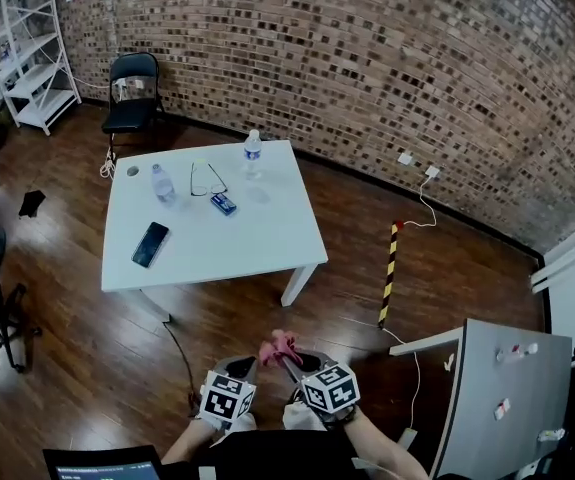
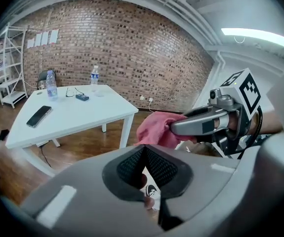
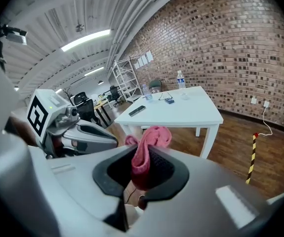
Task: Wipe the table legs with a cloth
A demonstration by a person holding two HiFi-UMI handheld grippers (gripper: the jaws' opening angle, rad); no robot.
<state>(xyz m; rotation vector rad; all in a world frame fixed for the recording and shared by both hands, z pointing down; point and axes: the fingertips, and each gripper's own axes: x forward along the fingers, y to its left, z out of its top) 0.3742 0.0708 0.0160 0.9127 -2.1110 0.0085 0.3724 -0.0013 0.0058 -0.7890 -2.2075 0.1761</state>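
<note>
The white table (image 1: 257,238) stands ahead of me on the wood floor, with its near right leg (image 1: 298,284) and near left leg (image 1: 157,306) in sight. My right gripper (image 1: 292,360) is shut on a pink cloth (image 1: 282,347), held low and well short of the table. In the right gripper view the cloth (image 3: 149,144) bulges up out of the gripper (image 3: 144,166). My left gripper (image 1: 245,368) hangs just left of it, shut with nothing in it (image 2: 144,166). The left gripper view also shows the cloth (image 2: 156,129) and a table leg (image 2: 127,131).
On the table lie a phone (image 1: 150,244), two water bottles (image 1: 163,183) (image 1: 253,153), glasses (image 1: 207,178) and a small blue item (image 1: 223,203). A black chair (image 1: 132,93) and white shelf (image 1: 27,53) stand behind. A yellow-black post (image 1: 391,268) and a grey tabletop (image 1: 497,398) are at right.
</note>
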